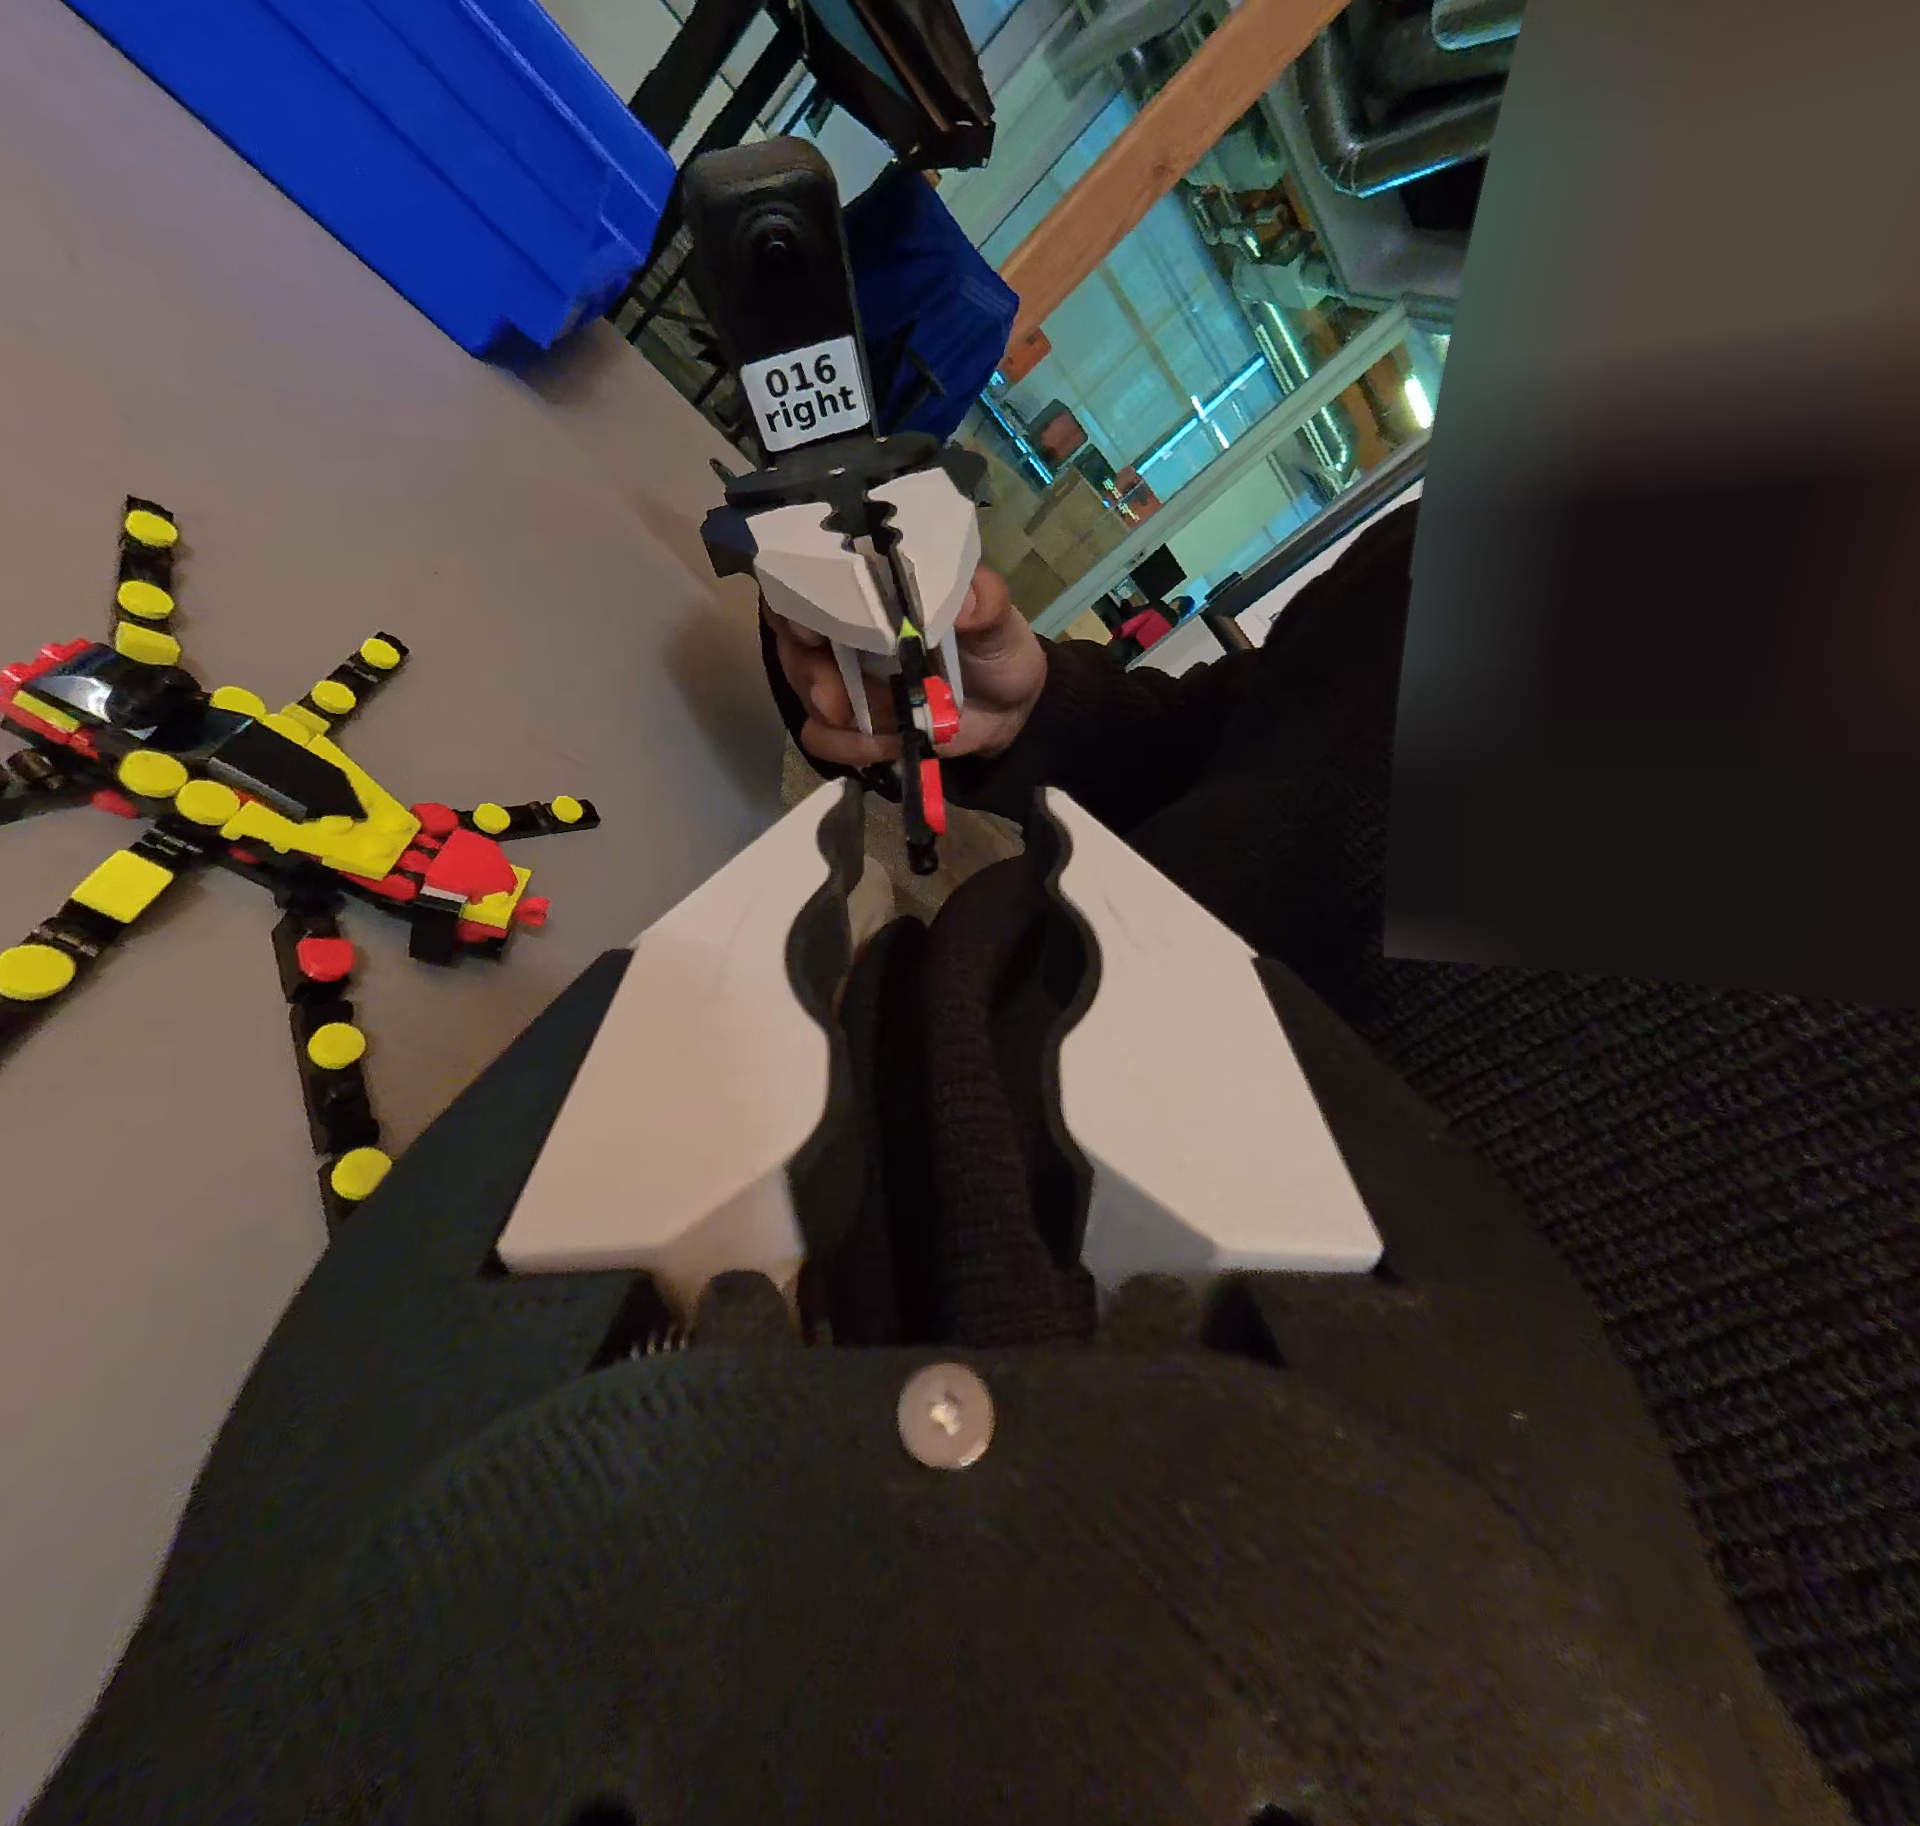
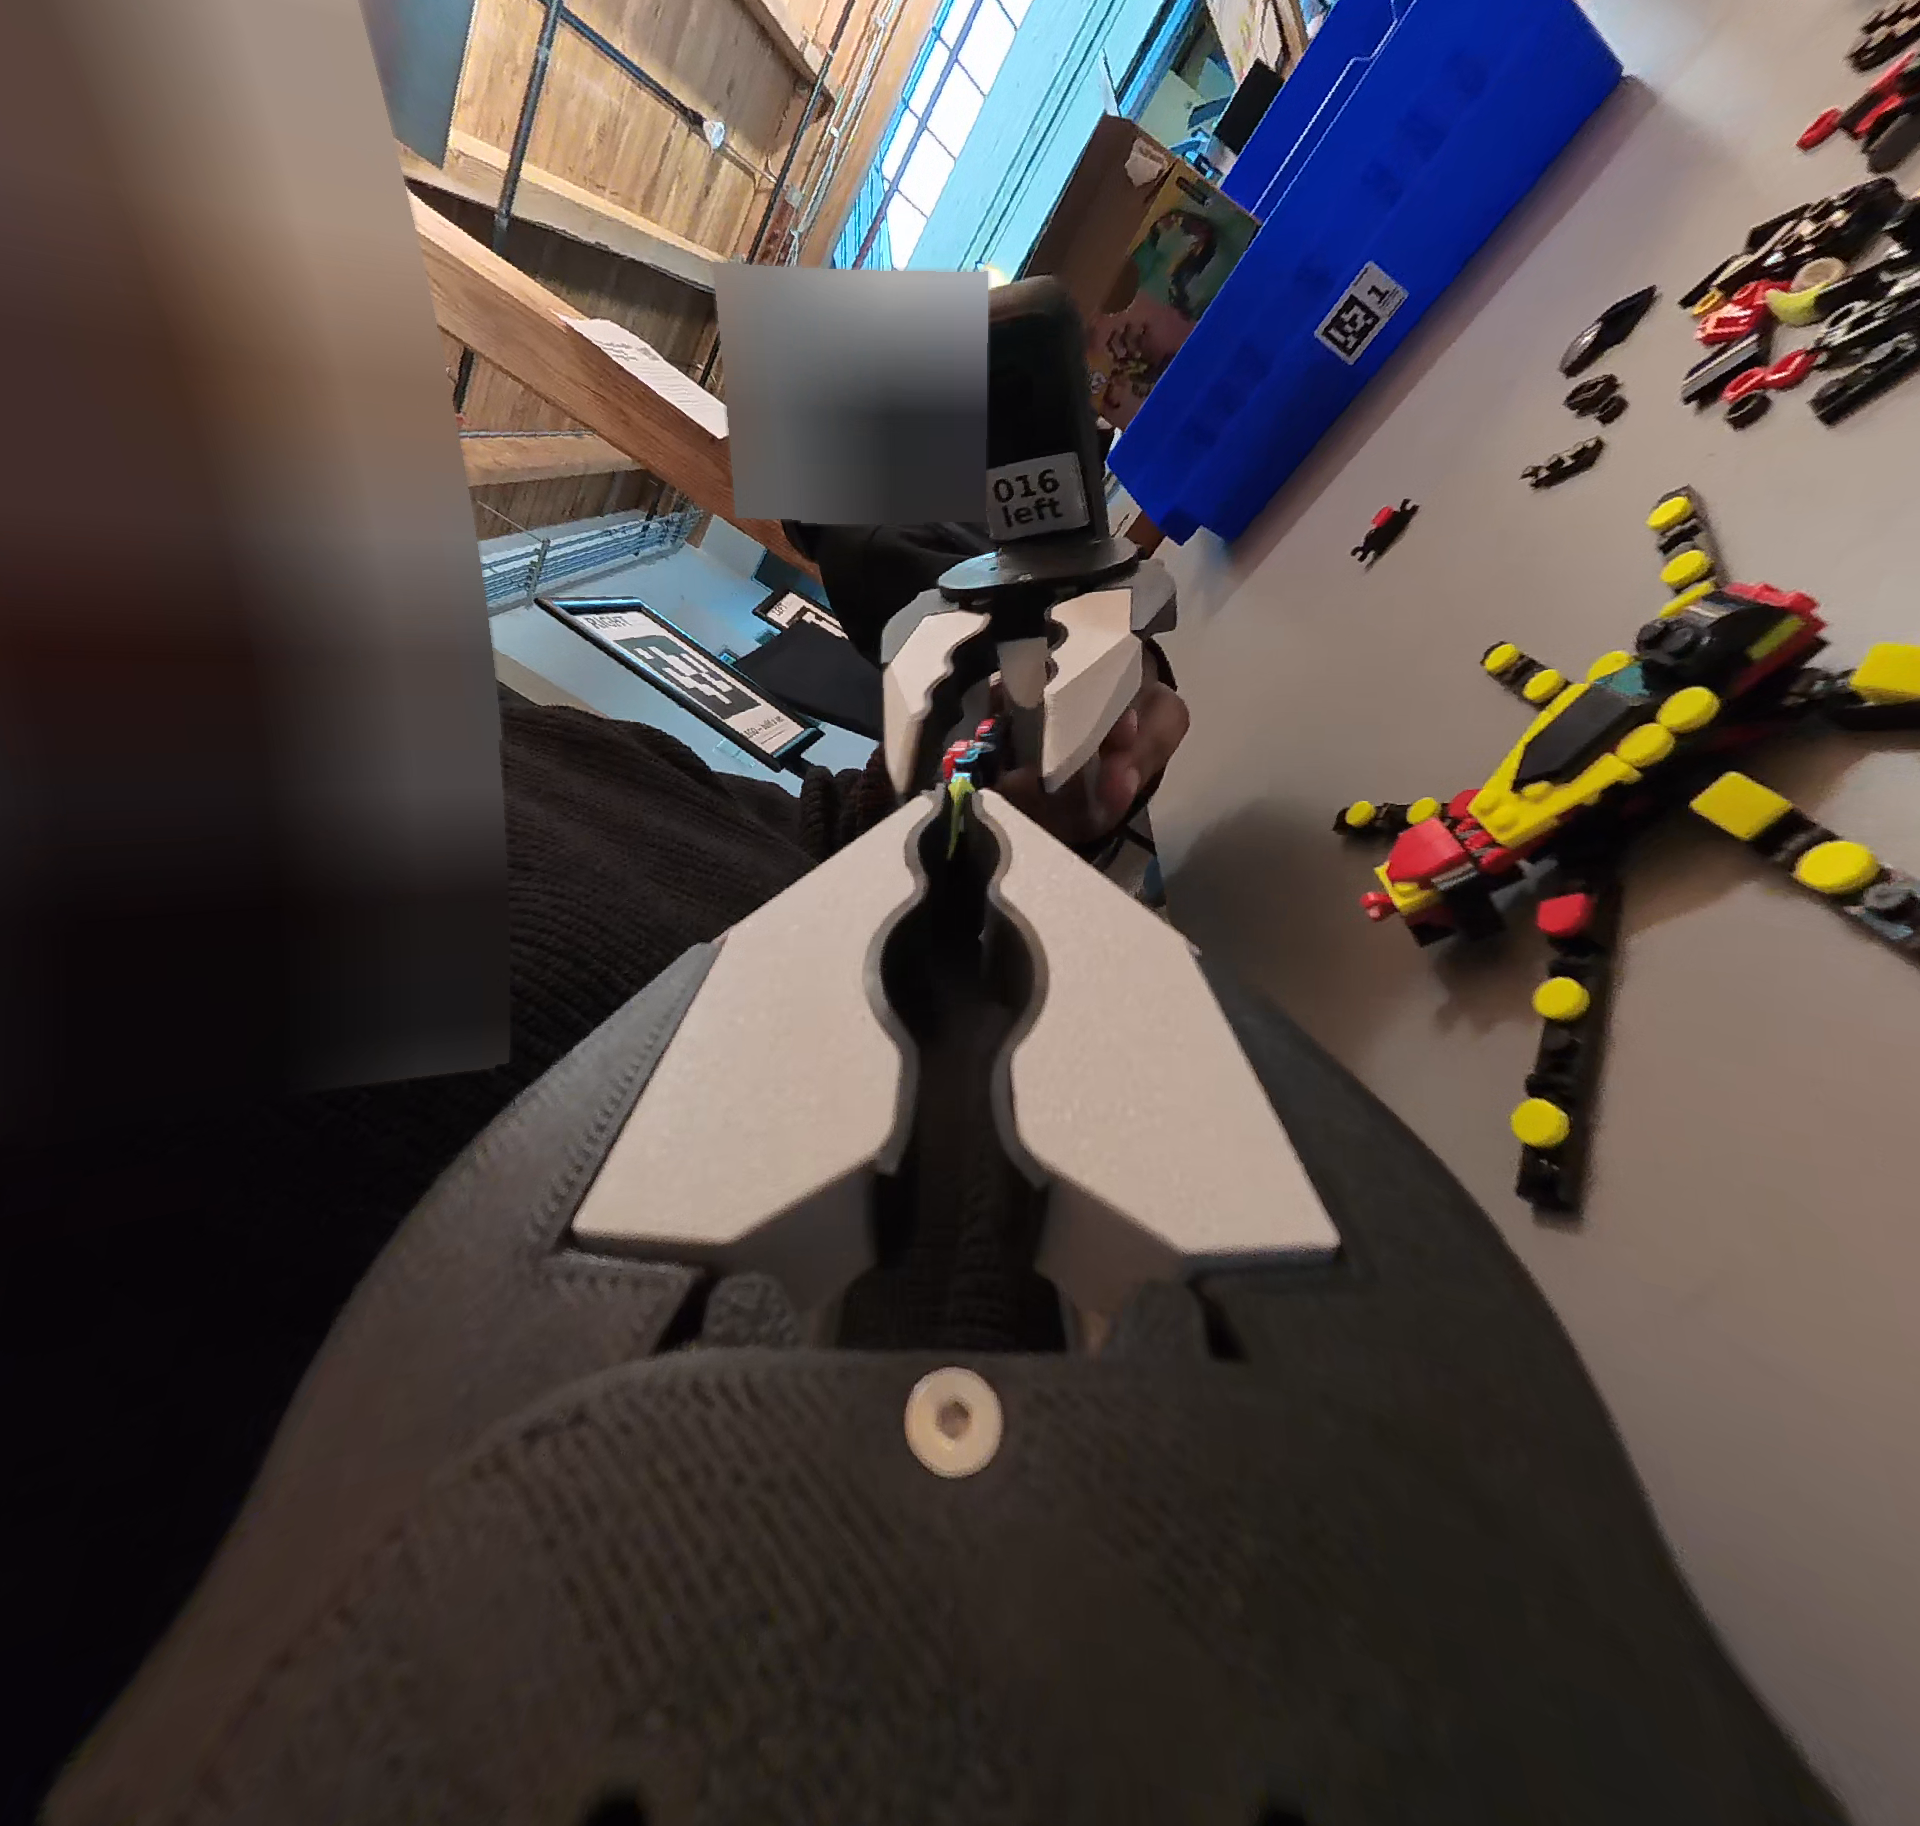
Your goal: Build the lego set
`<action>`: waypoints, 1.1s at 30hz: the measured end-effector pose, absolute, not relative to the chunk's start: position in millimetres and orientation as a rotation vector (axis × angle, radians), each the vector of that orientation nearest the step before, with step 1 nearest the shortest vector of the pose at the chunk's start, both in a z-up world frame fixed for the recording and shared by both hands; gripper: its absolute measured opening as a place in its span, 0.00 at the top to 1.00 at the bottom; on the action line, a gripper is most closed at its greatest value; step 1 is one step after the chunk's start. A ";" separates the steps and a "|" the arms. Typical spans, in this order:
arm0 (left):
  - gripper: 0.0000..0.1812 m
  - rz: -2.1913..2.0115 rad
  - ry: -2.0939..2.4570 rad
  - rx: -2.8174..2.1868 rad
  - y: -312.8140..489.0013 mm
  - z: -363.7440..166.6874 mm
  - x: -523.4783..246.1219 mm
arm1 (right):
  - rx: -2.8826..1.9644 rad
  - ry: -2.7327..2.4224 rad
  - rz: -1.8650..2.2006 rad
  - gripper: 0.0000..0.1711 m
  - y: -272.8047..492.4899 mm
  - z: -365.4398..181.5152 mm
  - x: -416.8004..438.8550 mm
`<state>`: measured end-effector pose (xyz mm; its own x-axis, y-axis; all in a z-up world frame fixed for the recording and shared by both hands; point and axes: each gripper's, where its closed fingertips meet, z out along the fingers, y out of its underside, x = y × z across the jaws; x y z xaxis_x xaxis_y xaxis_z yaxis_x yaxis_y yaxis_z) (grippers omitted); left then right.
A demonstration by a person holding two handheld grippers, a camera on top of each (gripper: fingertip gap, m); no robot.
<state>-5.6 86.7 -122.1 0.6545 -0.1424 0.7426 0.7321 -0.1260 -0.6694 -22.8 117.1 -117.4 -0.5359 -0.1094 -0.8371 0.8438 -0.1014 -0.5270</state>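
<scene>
While the spider model (image 1: 260, 800) is lying on the desk (image 1: 416, 446) well to one side, I am pinching a thin black-and-red leg strip (image 1: 923, 737) in my nearly closed right tool (image 2: 954, 820), bringing the half-open left tool (image 1: 940, 820) around its free end, probably to steady it for joining.

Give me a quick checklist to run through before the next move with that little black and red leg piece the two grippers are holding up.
1. Right gripper shut on the leg piece: ok.
2. Left gripper open, fingers either side of the piece's lower end: ok.
3. Piece lined up between the left fingers: cannot tell; its tip sits near the left one.
4. Spider model flat on the table, clear of both grippers: ok.
5. Free socket on the model for this leg: cannot tell.
6. Loose parts out of the way: ok.
</scene>
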 end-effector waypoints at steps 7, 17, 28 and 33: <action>0.98 -0.791 -0.540 -1.504 84.1 -122.3 -12.8 | 0.839 1.473 -1.733 1.00 119.5 -116.4 -23.8; 0.98 -0.757 -0.589 -1.535 83.5 -131.0 -19.5 | 0.884 1.592 -1.740 1.00 122.9 -125.1 -29.1; 0.78 -0.716 -0.664 -1.524 81.5 -135.6 -32.2 | 1.122 1.546 -1.840 1.00 155.6 -132.3 -67.3; 0.78 -0.744 -0.638 -1.535 84.1 -135.7 -27.0 | 1.707 1.580 -1.914 1.00 241.9 -164.1 -122.3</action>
<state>-27.0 84.1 -135.7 0.6384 -0.0274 0.7692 0.7643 -0.0952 -0.6377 -122.3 241.9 -164.1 -0.3523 0.5100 -0.7847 0.6738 -0.4437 -0.5908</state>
